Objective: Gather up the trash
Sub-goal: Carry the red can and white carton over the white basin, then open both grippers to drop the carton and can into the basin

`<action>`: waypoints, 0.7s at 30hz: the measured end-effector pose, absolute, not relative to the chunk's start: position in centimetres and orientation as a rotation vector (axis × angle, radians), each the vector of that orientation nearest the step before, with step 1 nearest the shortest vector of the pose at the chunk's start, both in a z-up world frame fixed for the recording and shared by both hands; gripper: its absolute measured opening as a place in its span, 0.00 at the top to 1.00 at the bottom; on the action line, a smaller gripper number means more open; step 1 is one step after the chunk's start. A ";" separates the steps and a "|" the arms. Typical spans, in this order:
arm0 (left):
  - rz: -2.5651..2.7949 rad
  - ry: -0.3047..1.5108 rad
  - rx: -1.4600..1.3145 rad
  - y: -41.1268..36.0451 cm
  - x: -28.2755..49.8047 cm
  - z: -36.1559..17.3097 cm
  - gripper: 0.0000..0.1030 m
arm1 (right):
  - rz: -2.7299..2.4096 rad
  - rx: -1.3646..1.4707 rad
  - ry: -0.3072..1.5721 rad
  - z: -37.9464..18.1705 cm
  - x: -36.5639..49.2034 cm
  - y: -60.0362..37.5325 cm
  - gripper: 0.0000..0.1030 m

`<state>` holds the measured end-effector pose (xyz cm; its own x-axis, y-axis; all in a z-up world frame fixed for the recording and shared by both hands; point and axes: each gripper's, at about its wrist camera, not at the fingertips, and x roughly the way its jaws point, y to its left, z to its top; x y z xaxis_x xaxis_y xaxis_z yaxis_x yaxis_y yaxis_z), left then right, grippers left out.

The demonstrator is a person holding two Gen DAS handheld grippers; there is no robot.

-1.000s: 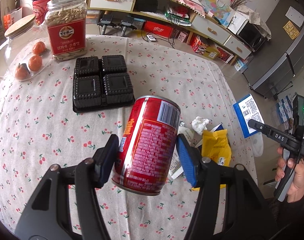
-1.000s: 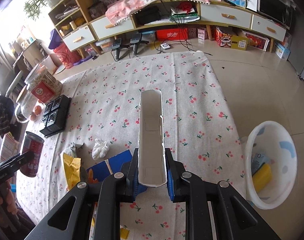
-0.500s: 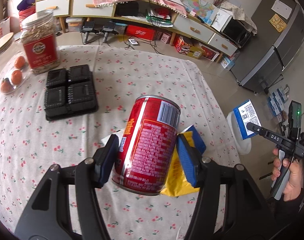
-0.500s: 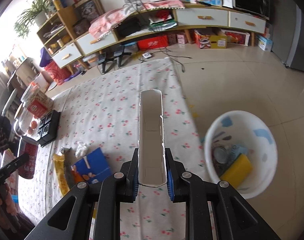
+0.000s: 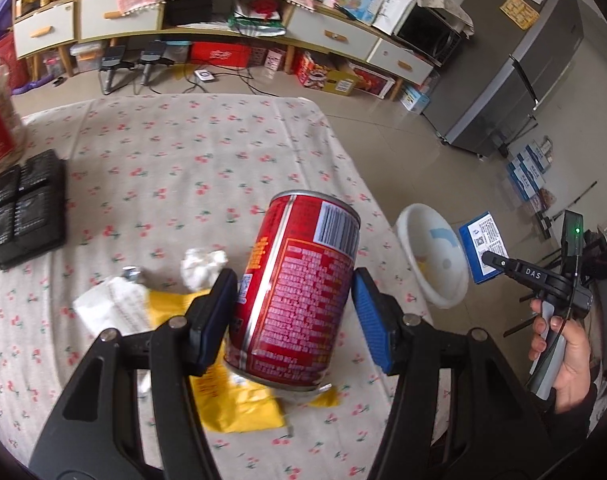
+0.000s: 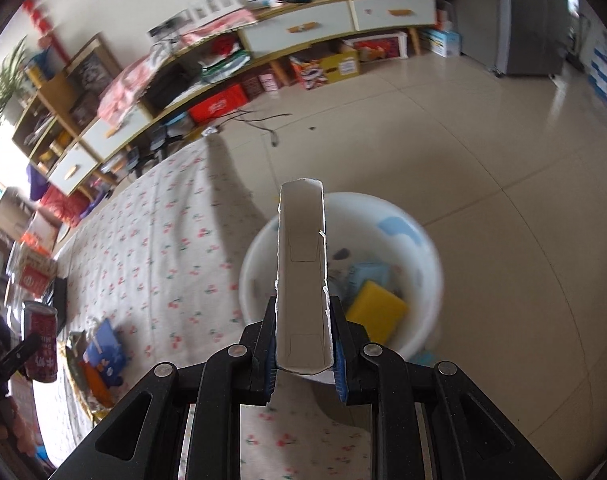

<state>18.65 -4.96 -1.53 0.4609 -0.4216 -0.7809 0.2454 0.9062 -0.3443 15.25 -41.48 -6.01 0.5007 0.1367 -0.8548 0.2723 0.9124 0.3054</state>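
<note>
Both tongs have swung right since a second ago: right tongs [image 6: 301, 350] were over the cherry-print desk [image 6: 163, 256], now hang over the white plastic basin [image 6: 423, 240] on the tiled floor [image 6: 503, 160]. Left tongs [image 5: 295, 312] followed; basin now shows past the desk's right edge in the left wrist view.

Left to right, left wrist view: black four-cell plastic tray [image 5: 25, 208] at far left, white crumpled paper bag [image 5: 111, 304], crumpled white tissue [image 5: 203, 266], yellow snack wrapper [image 5: 239, 404] flat on the desk under the tongs. Left tongs clamped on the tilted red tin can [image 5: 295, 296], one pad on each side, can held above the wrapper.

Right tongs closed on the long white open cardboard box [image 6: 301, 276], gripped at its near end, far end pointing out over the basin. Basin already holds a yellow block [image 6: 377, 312] and a light-blue item [image 6: 367, 276]; view is motion-blurred.
</note>
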 end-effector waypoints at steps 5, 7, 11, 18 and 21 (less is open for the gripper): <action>-0.455 1.031 -0.171 -8.6 18.8 -1.7 0.41 | -0.120 0.480 1.076 -7.4 15.6 -43.9 0.78; -0.473 1.037 -0.161 -10.1 18.8 -1.7 0.41 | -0.124 0.486 1.088 -7.8 16.0 -44.0 0.76; -0.506 1.058 -0.131 -13.1 18.7 -2.0 0.41 | -0.130 0.518 1.107 -8.2 16.4 -44.6 0.70; -0.570 1.093 -0.083 -18.6 19.2 -2.8 0.41 | -0.182 0.552 1.083 -7.7 14.3 -46.3 0.52; -0.597 1.099 -0.064 -21.0 19.3 -3.1 0.41 | -0.206 0.562 1.071 -7.4 13.1 -47.4 0.48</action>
